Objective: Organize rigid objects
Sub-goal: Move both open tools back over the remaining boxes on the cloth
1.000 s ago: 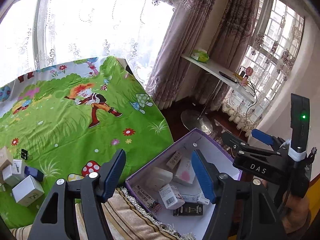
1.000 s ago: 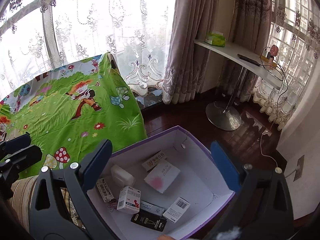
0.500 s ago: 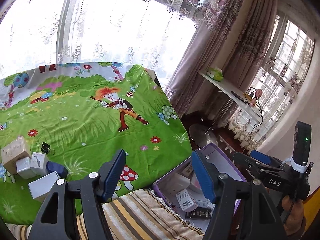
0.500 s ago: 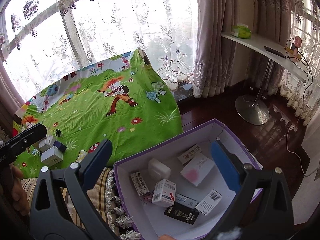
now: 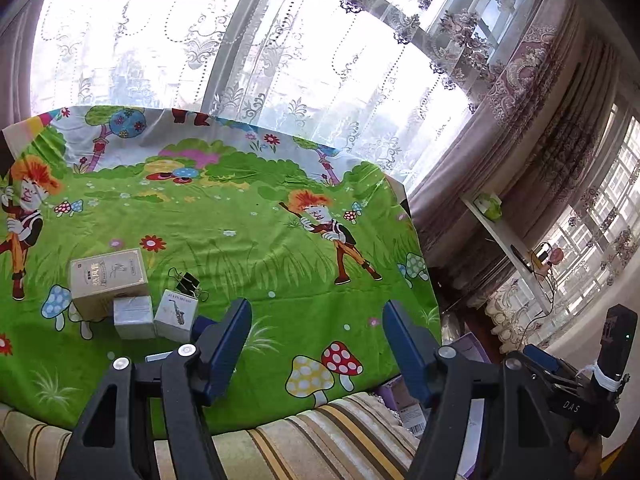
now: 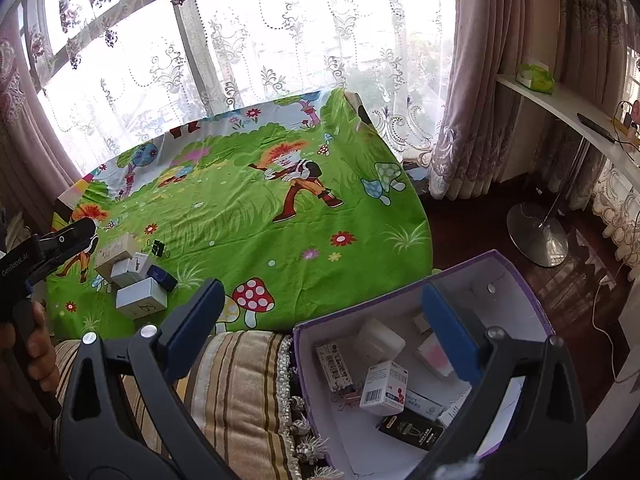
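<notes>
Left wrist view first: the left gripper sits at the bottom of the frame with its blue pads spread roughly halfway, nothing between them, just the green cartoon cloth behind. The leftover boxes are clustered at the middle left: a tan box, a small silver box touching its lower edge, and a white saxophone box right beside that. A black binder clip lies just above the white one. At the lower right you can see the other tool, partly cut off, with a sliver of the purple box peeking out behind the finger.

Right wrist view: the right gripper is wide open and empty, hovering over the edge between the striped cushion and the open purple box, lower right. Inside there's already a pile of small packages, including a white barcode box and a black box. The same box cluster shows at the middle left on the cloth, near the other gripper's tip.
</notes>
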